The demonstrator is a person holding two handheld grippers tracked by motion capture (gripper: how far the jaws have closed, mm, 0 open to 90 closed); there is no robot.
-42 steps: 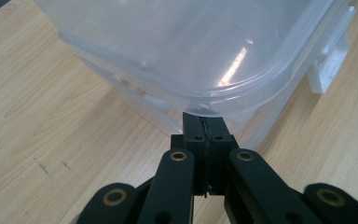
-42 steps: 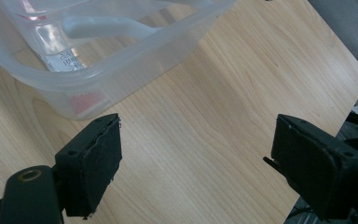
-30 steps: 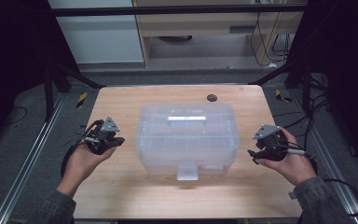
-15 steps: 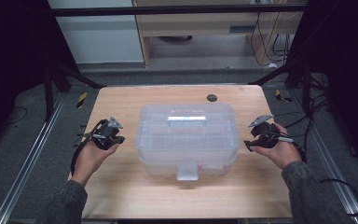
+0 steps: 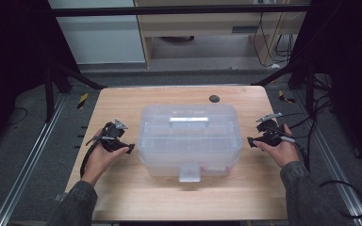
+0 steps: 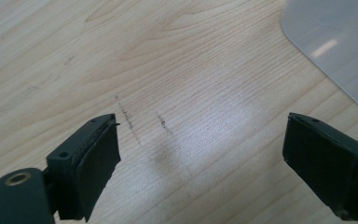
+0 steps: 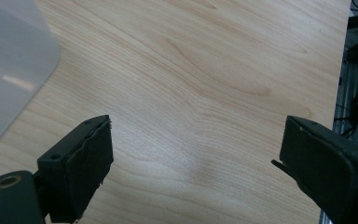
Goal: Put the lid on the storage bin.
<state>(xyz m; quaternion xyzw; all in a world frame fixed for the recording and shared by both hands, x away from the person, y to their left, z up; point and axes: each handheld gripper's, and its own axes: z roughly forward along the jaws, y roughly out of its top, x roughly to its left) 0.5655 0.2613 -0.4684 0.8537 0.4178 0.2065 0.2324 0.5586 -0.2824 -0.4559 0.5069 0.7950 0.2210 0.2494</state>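
The left tool [image 5: 122, 142] sits low over the desk [image 5: 122, 197], held in a hand [image 5: 100, 157] whose forearm comes up from the near edge and angles slightly inward, the sleeve pushed just past the wrist. Its tips point toward the clear plastic box [image 5: 189, 139], which lies just beside them, on their far side from the hand, not touching. In the left gripper view its jaws have just been opening and now stand wide, with bare wood and a few faint pencil-like marks [image 6: 128, 119] between them; a rounded corner of the box [image 6: 335, 51] shows ahead and to the right of the jaws.

The right tool [image 5: 259, 137] mirrors it on the other side of the box. The right hand [image 5: 279, 149] grips it from behind and below, forearm slanting inward from the near right corner, tips turned toward the box wall and just short of it. Its jaws have also just been opening and stand wide over bare wood, nothing between them; the box corner [image 7: 9, 60] lies ahead and to the left of the jaws.

The box stands between the two tools, lid shut, its front latch [image 5: 189, 172] facing the person. A small dark disc [image 5: 213, 98] lies beyond the box, well away from either tool.
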